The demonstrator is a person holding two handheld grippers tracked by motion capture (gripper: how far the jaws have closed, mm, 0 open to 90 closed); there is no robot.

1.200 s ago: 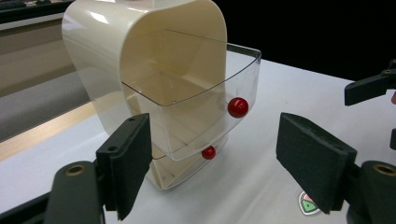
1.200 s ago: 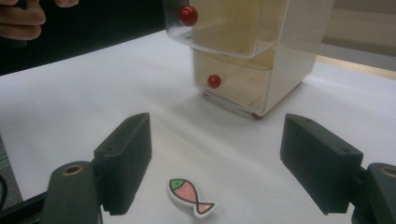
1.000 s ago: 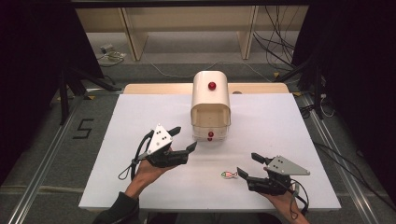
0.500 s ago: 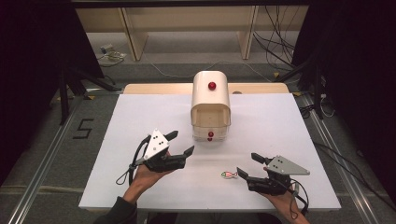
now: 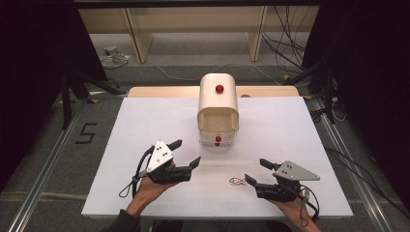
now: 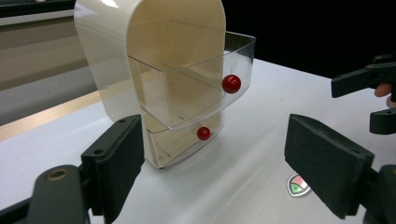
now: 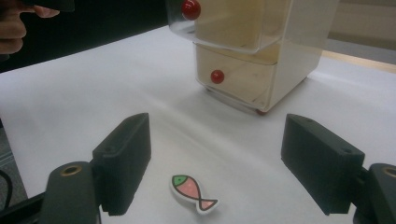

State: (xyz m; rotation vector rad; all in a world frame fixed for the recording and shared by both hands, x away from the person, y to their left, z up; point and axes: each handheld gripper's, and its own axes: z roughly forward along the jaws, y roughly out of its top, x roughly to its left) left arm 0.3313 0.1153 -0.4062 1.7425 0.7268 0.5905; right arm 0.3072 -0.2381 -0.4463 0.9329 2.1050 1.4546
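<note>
Left gripper (image 5: 185, 152): jaws spread wide with nothing between them; they have just been opening further. It hangs above the table, in a hand that comes in from the near edge.
Right gripper (image 5: 255, 172): jaws spread wide and empty, low over the table, pointing toward the fish piece.
Fish piece (image 7: 194, 193): small flat fish shape, pink with a green head, flat on the table just ahead of the right gripper's tips, in line with the gap between its jaws and nearer its left jaw. No jaw touches it. From the left gripper it lies off to the right and low, partly hidden behind that gripper's right jaw (image 6: 298, 185).
Drawer box (image 5: 218, 107): cream, round-topped, ahead of both grippers; near the left gripper and a little right of its line, farther from the right gripper and to that gripper's left in the high view.
Upper drawer (image 6: 196, 88): clear, red knob, pulled out toward the grippers.
Lower drawer (image 7: 233, 79): clear, red knob, pushed in.
Table (image 5: 145, 121): white top carrying the box and the fish piece.
</note>
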